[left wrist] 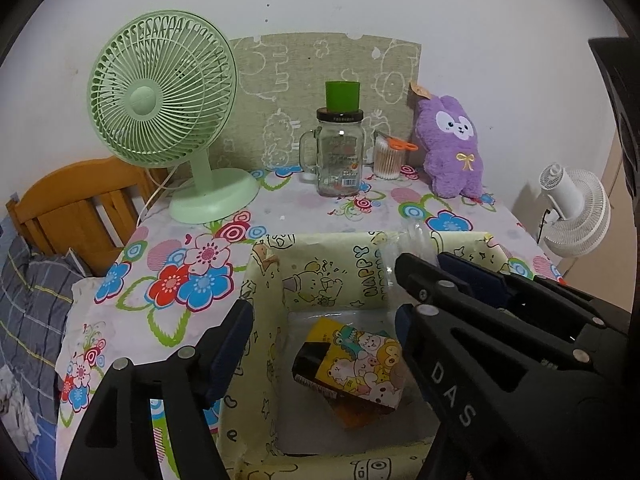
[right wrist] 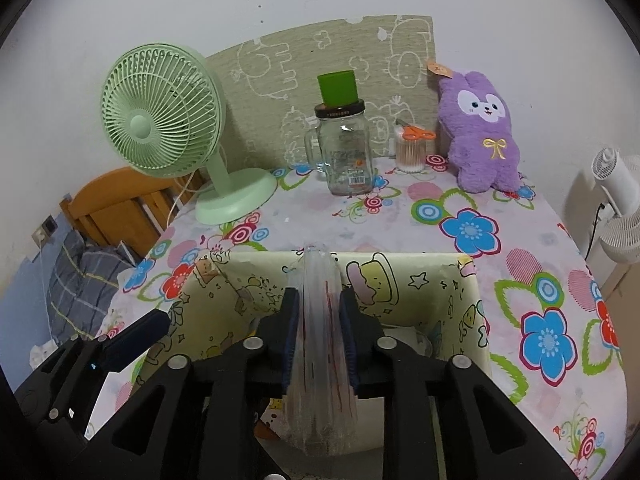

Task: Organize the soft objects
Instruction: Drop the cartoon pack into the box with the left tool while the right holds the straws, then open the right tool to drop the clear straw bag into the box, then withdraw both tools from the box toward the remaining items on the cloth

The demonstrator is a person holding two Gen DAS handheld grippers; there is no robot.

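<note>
Clear, crinkled plastic, a soft packet (right wrist: 320,344) with red print, is sitting pinched between the blue pads of the right hand-held gripper (right wrist: 319,336), whose jaws are closing tight on it; the packet is standing up out of the fingers, just above the open yellow cartoon-print box (right wrist: 470,304); in the left wrist view the same right hand-held gripper (left wrist: 420,272) is reaching in from the right over the box's far wall (left wrist: 340,264). The left hand-held gripper (left wrist: 324,332) is hovering wide open over the box with nothing between its fingers; directly below it, on the box floor, a colourful cartoon-animal pack (left wrist: 356,368) is lying tilted. The box is resting on the flowered tabletop (right wrist: 460,208); at the far edge a purple plush rabbit (right wrist: 480,140) is leaning upright, well apart from both grippers; a glass jar mug (right wrist: 346,156) with a green cup (right wrist: 338,88) on its lid, a tub of cotton swabs (right wrist: 410,154) topped by orange scissors (right wrist: 418,132), and a green desk fan (right wrist: 160,120) are standing alongside.
</note>
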